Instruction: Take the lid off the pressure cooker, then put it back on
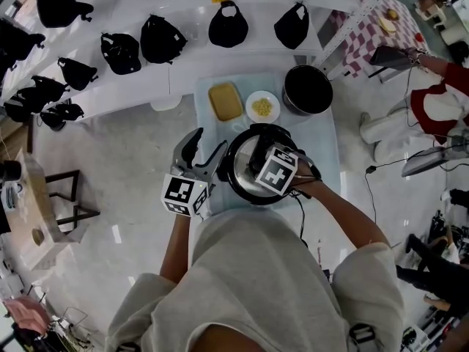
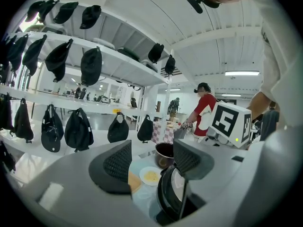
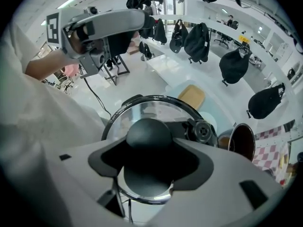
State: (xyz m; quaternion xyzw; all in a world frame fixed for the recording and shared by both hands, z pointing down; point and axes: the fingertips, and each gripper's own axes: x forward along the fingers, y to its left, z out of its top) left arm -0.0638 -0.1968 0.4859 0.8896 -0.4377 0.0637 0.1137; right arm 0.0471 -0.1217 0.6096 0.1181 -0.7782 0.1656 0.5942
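The pressure cooker [image 1: 233, 169] sits at the centre of the pale blue mat [image 1: 212, 127], right in front of you. Its glass lid [image 3: 156, 109] is in your right gripper [image 3: 151, 150], whose jaws are clamped from both sides on the lid's round black knob [image 3: 148, 134]. In the left gripper view the lid stands tilted over the cooker's mouth. I cannot tell whether its rim touches the pot. Through the glass only pale surfaces show, so what is in the cooker cannot be made out.

Your left gripper [image 1: 207, 149] sits at the cooker's 9 o'clock, pointing nearly level. Its jaws are apart with nothing between them, and the nearer one is just beside the cooker's wall.

At 12 o'clock from the cooker, a small white dish [image 1: 262, 106] holds a heap of yellow food. At 11 o'clock lies a flat yellow block [image 1: 225, 101]. At 1 o'clock stands a dark pot [image 1: 308, 89] with no lid; its inside is too dark to tell what it holds.

Beyond the mat, at 12 o'clock, black bags [image 1: 228, 26] hang along white shelves [image 1: 183, 72].
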